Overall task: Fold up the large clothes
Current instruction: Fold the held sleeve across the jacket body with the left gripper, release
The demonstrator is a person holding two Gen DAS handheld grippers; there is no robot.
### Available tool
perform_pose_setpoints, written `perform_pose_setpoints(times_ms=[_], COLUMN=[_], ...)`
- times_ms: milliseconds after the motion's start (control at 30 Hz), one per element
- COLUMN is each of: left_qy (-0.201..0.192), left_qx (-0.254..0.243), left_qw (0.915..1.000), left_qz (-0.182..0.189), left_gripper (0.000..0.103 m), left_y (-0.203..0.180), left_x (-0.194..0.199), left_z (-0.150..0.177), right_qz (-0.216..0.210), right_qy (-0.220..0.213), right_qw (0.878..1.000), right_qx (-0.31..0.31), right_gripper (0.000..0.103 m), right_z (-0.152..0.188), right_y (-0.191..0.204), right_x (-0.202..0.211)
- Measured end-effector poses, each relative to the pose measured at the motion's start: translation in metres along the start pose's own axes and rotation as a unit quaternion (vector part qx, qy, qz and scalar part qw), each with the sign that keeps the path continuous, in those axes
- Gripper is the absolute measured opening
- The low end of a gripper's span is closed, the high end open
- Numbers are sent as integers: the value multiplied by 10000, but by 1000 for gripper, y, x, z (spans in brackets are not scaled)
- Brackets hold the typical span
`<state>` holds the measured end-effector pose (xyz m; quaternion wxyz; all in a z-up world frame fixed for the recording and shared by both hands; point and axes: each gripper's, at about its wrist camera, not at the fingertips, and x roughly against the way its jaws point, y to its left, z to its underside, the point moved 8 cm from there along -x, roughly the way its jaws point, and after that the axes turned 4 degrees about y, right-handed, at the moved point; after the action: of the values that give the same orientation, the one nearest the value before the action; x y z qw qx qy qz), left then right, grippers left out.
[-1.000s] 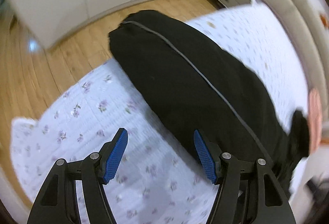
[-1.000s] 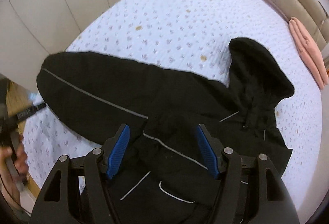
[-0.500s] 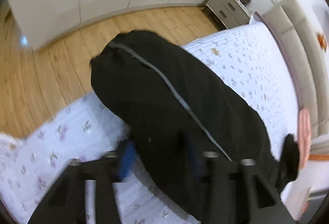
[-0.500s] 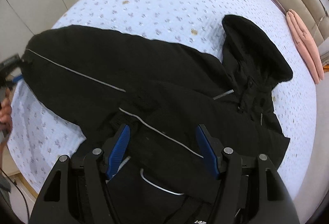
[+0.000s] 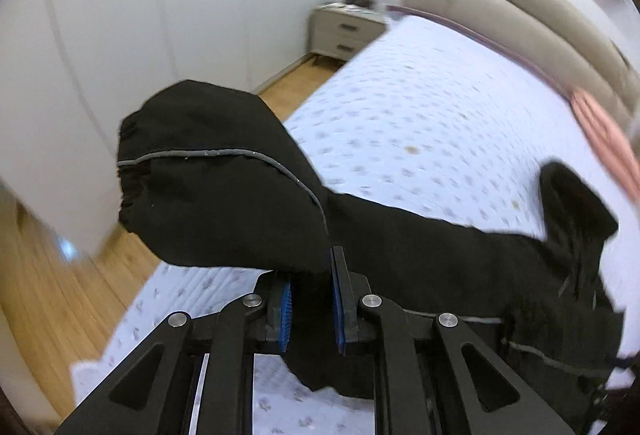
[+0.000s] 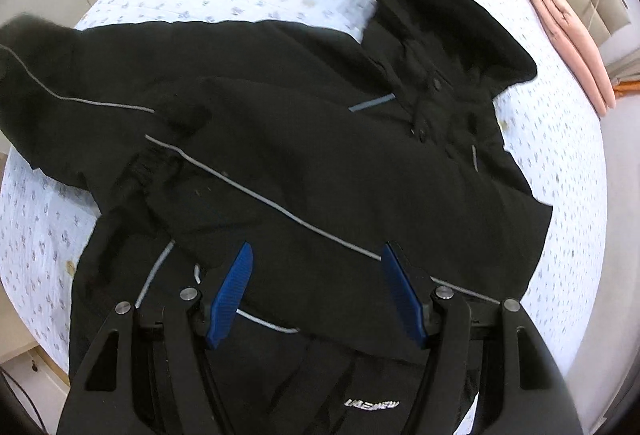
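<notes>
A: What is seen at the left claw (image 5: 310, 299)?
B: Its jaws have just been closing, and the black sleeve (image 5: 224, 191) is pinched between the blue pads (image 5: 285, 305). The cuff end is lifted off the bed (image 5: 420, 107), with a grey piping line (image 5: 224, 152) running along it.

A: And the right claw (image 6: 316, 275)?
B: It is held spread, pointed down over the jacket (image 6: 320, 139). Nothing is gripped; whether the pads touch the fabric cannot be told.

A: Where is the jacket laid?
B: It is spread across the bed, on a white quilt with small flowers. The hood (image 6: 448, 19) is turned toward the headboard (image 5: 500, 7). The other sleeve (image 6: 240, 171) is folded across the body, and a white logo (image 6: 372, 404) is seen below the claw.

A: What is found further out?
B: A pink folded cloth (image 6: 572, 39) is laid near the headboard, well apart from the jacket. A nightstand (image 5: 344, 29) is set beside the bed, against white wardrobe doors (image 5: 120, 15), on a wood floor (image 5: 52, 283).
</notes>
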<state>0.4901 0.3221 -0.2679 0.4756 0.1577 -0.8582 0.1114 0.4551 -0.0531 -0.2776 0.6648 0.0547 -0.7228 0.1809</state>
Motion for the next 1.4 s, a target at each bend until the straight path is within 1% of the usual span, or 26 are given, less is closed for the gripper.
perform_pose_setpoints(times_ms=[67,167,300,467,567,733,800,833,867,967,1000,1033,1100,1167,1233,1267,1333,1400], left_qy=[-41,-142,-229,-166,-115,125,211,249,307,507,616,703,919,1096,1213,1221,1201,1175], left_qx=[-289,-791,-1343,-1707,-1948,-2237,-2345,-2376,-2412,-2507,-2526,-2524,-2490,-2447,-2376,-2343,-2289,-2231], left_qw=[9996,9967,9907,9850,9802,9726,9695,9684,9671,9629,9613,9601,9560,9523,9500,9504,9536,9568], left_qz=[-18,-77,-74,183,344,625,685,713,743,864,914,982,1246,1459,1623,1642,1543,1449], left_gripper=[16,16,16,16,16,16,16,16,16,16,19,27,39,40,41,41,47,48], left_y=[-25,-73,-131,-193,-226,-268,-279,-286,-301,-310,-314,-314,-318,-320,-317,-314,-301,-286], left_x=[10,30,56,77,87,95,95,92,85,72,70,65,64,65,68,66,66,62], left_z=[2,7,22,45,63,100,110,115,120,137,144,147,159,169,172,171,168,162], right_qz=[-9,-6,-4,3,-7,-30,-42,-46,-56,-81,-85,-96,-114,-127,-159,-224,-412,-810], right_qy=[-28,-36,-34,60,100,177,187,191,198,228,239,256,276,293,286,248,146,-40], right_qw=[10000,9997,9987,9965,9948,9922,9911,9907,9903,9893,9891,9888,9882,9875,9865,9856,9835,9791], right_qx=[-88,-239,-515,-834,-1010,-1236,-1314,-1347,-1375,-1442,-1452,-1470,-1503,-1546,-1603,-1655,-1755,-1863], right_gripper=[69,69,69,69,69,69,69,69,69,69,69,69,69,69,69,68,69,69], right_z=[8,18,36,62,80,104,109,112,115,122,123,125,127,129,128,125,121,110], right_y=[-11,-28,-55,-86,-102,-125,-131,-134,-137,-144,-145,-147,-149,-152,-155,-157,-159,-156], right_x=[3,5,7,1,-1,-7,-9,-11,-13,-20,-21,-22,-24,-26,-27,-26,-23,-17])
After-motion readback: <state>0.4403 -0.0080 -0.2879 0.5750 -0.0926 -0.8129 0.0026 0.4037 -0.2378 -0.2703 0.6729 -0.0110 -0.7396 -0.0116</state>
